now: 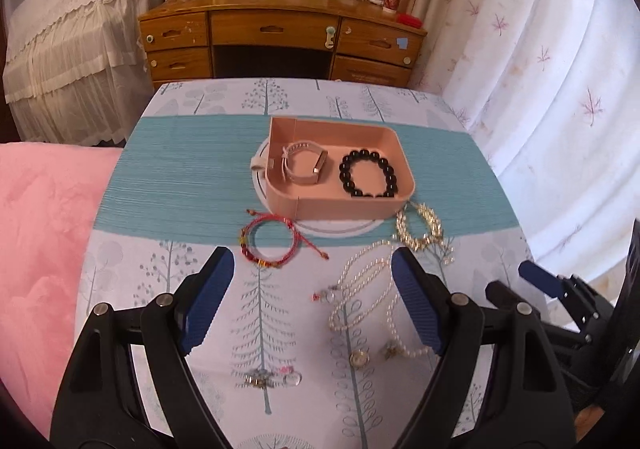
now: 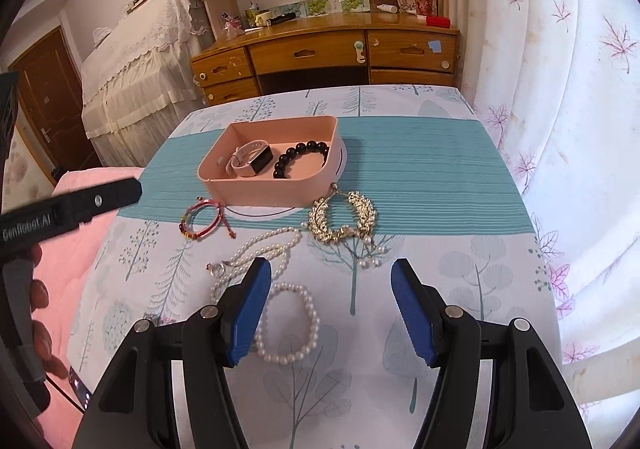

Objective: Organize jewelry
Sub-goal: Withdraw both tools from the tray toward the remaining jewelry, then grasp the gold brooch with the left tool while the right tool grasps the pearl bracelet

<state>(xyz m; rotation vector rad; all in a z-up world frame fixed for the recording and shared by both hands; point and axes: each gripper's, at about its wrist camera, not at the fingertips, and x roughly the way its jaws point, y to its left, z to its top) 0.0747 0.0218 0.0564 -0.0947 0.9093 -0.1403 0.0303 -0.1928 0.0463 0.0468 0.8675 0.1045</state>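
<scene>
A pink tray [image 1: 396, 141] [image 2: 276, 191] sits on the teal runner and holds a pink watch [image 1: 304, 165] [image 2: 250, 161] and a black bead bracelet [image 1: 368, 173] [image 2: 298, 157]. In front of it lie a red cord bracelet [image 1: 270, 239] [image 2: 202, 219], a gold leaf necklace [image 1: 420, 227] [image 2: 344, 217], pearl strands [image 1: 360, 289] [image 2: 288, 325] and small rings and charms [image 1: 276, 379]. My left gripper [image 1: 312, 301] is open and empty above the pearls and rings. My right gripper [image 2: 330, 309] is open and empty above a pearl bracelet.
The table [image 1: 200, 289] has a tree-print cloth. A white round disc [image 1: 340, 227] lies under the tray. A pink blanket [image 1: 40, 229] lies left. A wooden desk [image 1: 280, 37] stands behind, white curtains [image 1: 540, 89] on the right.
</scene>
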